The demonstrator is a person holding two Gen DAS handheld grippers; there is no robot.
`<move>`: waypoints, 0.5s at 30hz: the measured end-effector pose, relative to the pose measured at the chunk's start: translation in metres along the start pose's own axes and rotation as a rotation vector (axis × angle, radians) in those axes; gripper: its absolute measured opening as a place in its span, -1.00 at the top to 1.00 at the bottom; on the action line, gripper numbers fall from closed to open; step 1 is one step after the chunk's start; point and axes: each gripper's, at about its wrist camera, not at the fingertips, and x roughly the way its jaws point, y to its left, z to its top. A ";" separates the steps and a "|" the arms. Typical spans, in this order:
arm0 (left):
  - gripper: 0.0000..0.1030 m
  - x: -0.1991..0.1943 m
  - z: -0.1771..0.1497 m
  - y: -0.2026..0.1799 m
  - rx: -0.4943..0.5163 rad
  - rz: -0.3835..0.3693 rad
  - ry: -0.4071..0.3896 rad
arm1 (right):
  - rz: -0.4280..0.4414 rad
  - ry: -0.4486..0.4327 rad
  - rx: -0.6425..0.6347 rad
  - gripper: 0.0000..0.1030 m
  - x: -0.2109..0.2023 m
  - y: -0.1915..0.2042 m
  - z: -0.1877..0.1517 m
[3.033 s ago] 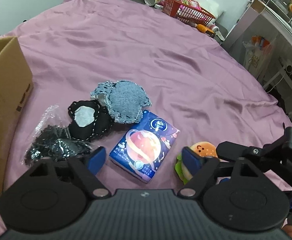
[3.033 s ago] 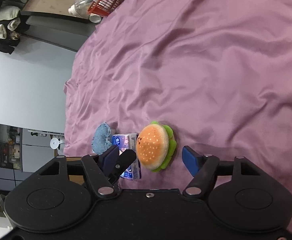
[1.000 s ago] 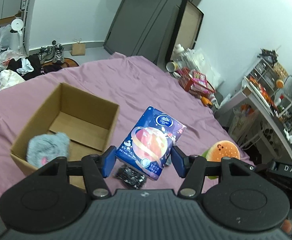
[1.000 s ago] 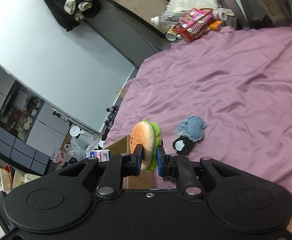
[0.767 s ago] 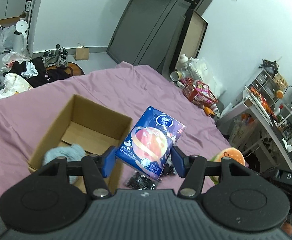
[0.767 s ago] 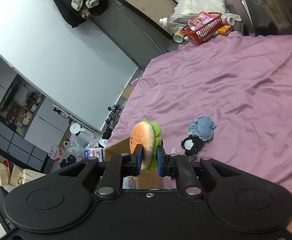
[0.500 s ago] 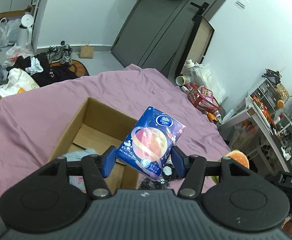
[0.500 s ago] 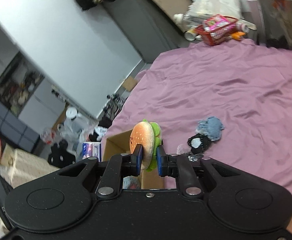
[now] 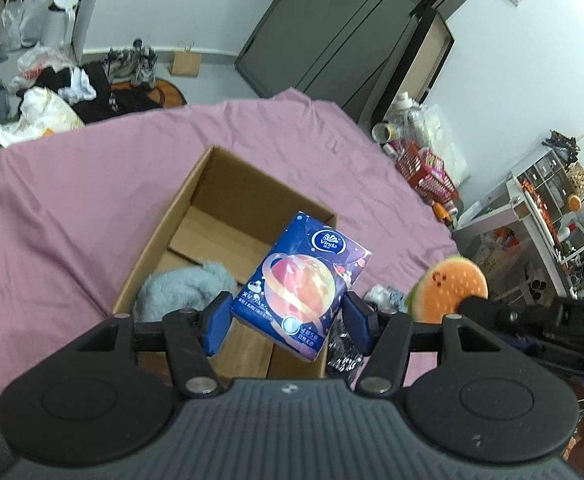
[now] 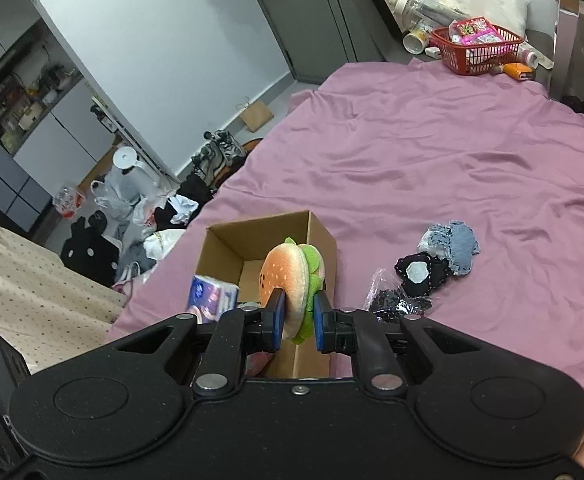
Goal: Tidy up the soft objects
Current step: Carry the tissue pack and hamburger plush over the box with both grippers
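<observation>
Tissue pack (image 9: 299,280), clamped by left gripper (image 9: 286,322), now hangs over cardboard box (image 9: 228,216) at 12 o'clock; right gripper (image 10: 296,316) pinches burger plush (image 10: 292,276); both ready for drop.

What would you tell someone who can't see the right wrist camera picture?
The right gripper squeezes a plush hamburger in the air over an open cardboard box on a purple bedsheet. Dark and denim fabric pieces lie on the sheet beside the box.
</observation>
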 end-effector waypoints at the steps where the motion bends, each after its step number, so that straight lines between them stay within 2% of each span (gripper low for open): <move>1: -0.14 0.003 -0.001 0.002 -0.004 0.000 0.010 | -0.006 0.002 0.003 0.70 0.003 0.000 0.000; 11: -0.21 0.035 -0.010 0.011 0.007 0.000 0.128 | -0.012 0.027 0.022 0.70 0.026 0.001 0.003; 15: -0.26 0.037 -0.007 0.020 -0.042 -0.016 0.148 | 0.001 0.040 0.013 0.70 0.034 0.007 0.004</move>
